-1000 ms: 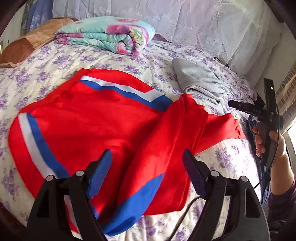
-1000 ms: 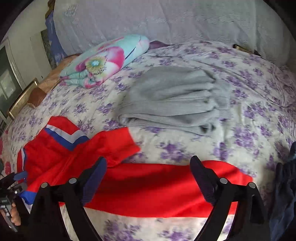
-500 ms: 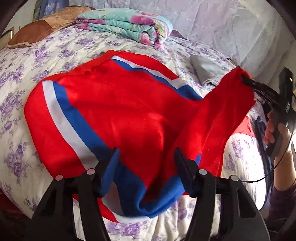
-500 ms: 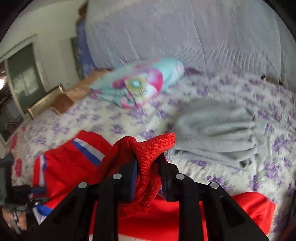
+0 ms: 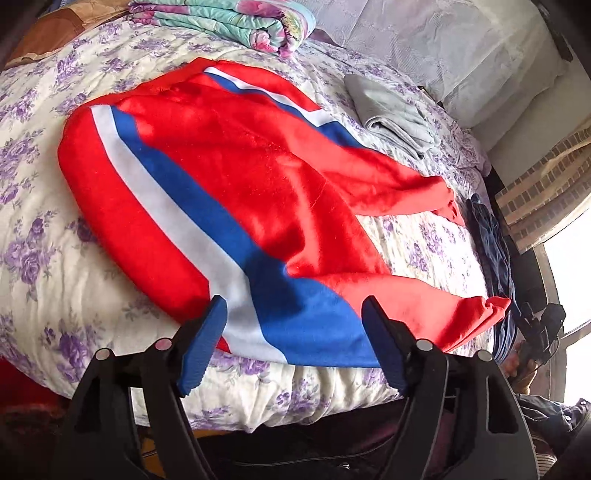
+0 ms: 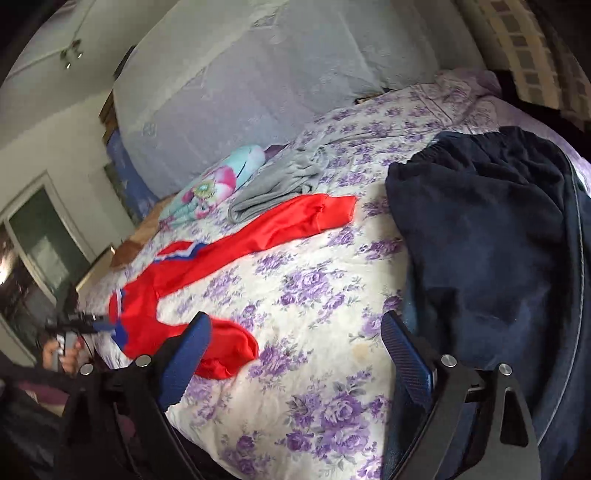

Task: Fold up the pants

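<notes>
Red pants (image 5: 240, 166) with blue and white side stripes lie spread on the flowered bedspread (image 5: 37, 221), both legs running off to the right. My left gripper (image 5: 295, 306) hovers at the near waist end, jaws opening, its pads off the cloth. In the right wrist view the pants (image 6: 229, 251) stretch away to the left, and one red cuff lies beside the left finger of my right gripper (image 6: 297, 321). Its jaws are opening over bare bedspread (image 6: 314, 277). A hand holds the left gripper (image 6: 99, 318) at the far waistband.
A folded floral quilt (image 5: 236, 22) and a folded grey garment (image 5: 391, 110) sit near the white pillows (image 5: 443, 37). A navy garment (image 6: 480, 240) covers the bed's right corner close to my right gripper. The bed edge runs just below both grippers.
The right gripper, shut on a raised red leg half a second ago, has let it go and swung back to the bed's corner. The pants now lie flatter. The left jaws have widened.
</notes>
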Tool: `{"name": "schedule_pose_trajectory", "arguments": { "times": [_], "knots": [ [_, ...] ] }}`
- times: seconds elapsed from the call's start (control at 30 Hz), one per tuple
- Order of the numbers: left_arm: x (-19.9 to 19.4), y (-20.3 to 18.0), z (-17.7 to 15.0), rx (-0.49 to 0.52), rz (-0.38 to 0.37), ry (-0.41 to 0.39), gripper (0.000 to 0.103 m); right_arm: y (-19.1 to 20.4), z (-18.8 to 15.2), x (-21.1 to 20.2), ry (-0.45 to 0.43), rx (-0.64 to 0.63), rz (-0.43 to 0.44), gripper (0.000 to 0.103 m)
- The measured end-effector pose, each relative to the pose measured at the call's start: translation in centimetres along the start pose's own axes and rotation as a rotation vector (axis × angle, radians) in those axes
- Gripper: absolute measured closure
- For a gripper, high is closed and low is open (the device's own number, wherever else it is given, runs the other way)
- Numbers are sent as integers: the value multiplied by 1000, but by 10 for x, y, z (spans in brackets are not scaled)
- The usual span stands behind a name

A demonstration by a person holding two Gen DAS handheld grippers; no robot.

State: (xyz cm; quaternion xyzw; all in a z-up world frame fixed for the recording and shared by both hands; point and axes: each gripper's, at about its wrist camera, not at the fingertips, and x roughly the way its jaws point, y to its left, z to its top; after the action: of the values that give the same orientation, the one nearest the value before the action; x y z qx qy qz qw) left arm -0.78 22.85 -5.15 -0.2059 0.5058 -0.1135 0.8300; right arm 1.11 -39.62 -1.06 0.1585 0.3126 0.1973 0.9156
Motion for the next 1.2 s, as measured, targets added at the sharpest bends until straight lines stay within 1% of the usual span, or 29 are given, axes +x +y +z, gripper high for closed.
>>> {"name": "schedule_pose_trajectory", "arguments": {
  "times": [0.03, 0.07, 0.13, 0.2, 0.27, 0.37, 0.4, 0.43, 0.47, 0.5, 0.53, 0.57, 0.6, 0.63, 0.7, 0.73, 0.77, 0.8, 0.83, 0.9, 0.93, 0.97, 1.0, 1.03, 1.07, 1.1, 1.13, 1.17, 1.2],
  "knots": [
    [2, 0, -1, -6, 12, 19, 29, 4, 4, 2, 1, 1, 3, 8],
    [3, 0, -3, -8, 25, 29, 29, 9, 8, 8, 25, 1, 12, 7],
    [0, -3, -9, 4, 52, 21, 29, 18, 17, 30, 154, 68, 45, 7],
    [-5, 1, -14, -18, 58, 4, 29, 22, 13, 44, 287, 178, 112, 7],
    [-11, 11, -17, -72, 74, -16, 27, 31, 4, 51, 375, 221, 98, 7],
    [-15, 39, -19, -195, 83, -49, 26, 41, -20, 57, 471, 264, 120, 7],
    [-13, 49, -19, -237, 51, -52, 26, 41, -30, 60, 497, 294, 138, 7],
    [-12, 54, -17, -253, 21, -57, 21, 41, -40, 67, 518, 325, 156, 7],
    [-11, 54, -14, -254, -3, -65, 14, 42, -46, 74, 525, 339, 171, 13],
    [-10, 51, -11, -248, 0, -67, 13, 43, -51, 81, 534, 336, 176, 28],
    [-8, 46, -8, -229, 22, -67, 13, 43, -55, 89, 546, 337, 180, 40],
    [-6, 41, -6, -212, 38, -68, 12, 44, -59, 95, 549, 352, 208, 77],
    [-5, 37, -4, -197, 43, -69, 12, 45, -62, 98, 539, 361, 239, 80],
    [-4, 33, -4, -185, 41, -71, 13, 48, -61, 96, 499, 340, 222, 80],
    [-3, 30, 0, -190, 25, -86, 14, 62, -48, 90, 415, 245, 191, 81],
    [-1, 28, 2, -199, 12, -87, 18, 73, -35, 86, 369, 195, 204, 82],
    [3, 26, 6, -201, -1, -87, 26, 83, -18, 81, 315, 146, 231, 82],
    [5, 23, 11, -201, 4, -86, 29, 96, 3, 71, 242, 83, 268, 83],
    [8, 20, 14, -208, 1, -84, 32, 108, 23, 55, 160, 22, 299, 83],
    [8, 11, 14, -209, -52, -75, 34, 123, 53, 9, -10, -91, 371, 83],
    [7, 4, 12, -192, -61, -75, 34, 126, 60, -12, -73, -155, 368, 83],
    [6, 0, 8, -176, -60, -78, 33, 123, 61, -27, -103, -211, 353, 82],
    [6, -4, 4, -162, -59, -74, 33, 111, 57, -35, -87, -236, 338, 80],
    [6, -4, -1, -157, -60, -58, 33, 91, 49, -35, -44, -215, 307, 78],
    [7, -2, -6, -160, -69, -44, 33, 66, 36, -29, 16, -158, 255, 66],
    [7, 2, -11, -168, -75, -35, 33, 38, 18, -20, 97, -80, 185, 53],
    [7, 5, -14, -173, -71, -31, 33, 10, -3, -12, 168, 3, 93, 52],
    [4, 9, -16, -178, -63, -36, 33, -12, -23, -7, 220, 74, 28, 52],
    [2, 14, -15, -184, -55, -47, 33, -31, -41, -6, 251, 145, -15, 54]
  ]
}}
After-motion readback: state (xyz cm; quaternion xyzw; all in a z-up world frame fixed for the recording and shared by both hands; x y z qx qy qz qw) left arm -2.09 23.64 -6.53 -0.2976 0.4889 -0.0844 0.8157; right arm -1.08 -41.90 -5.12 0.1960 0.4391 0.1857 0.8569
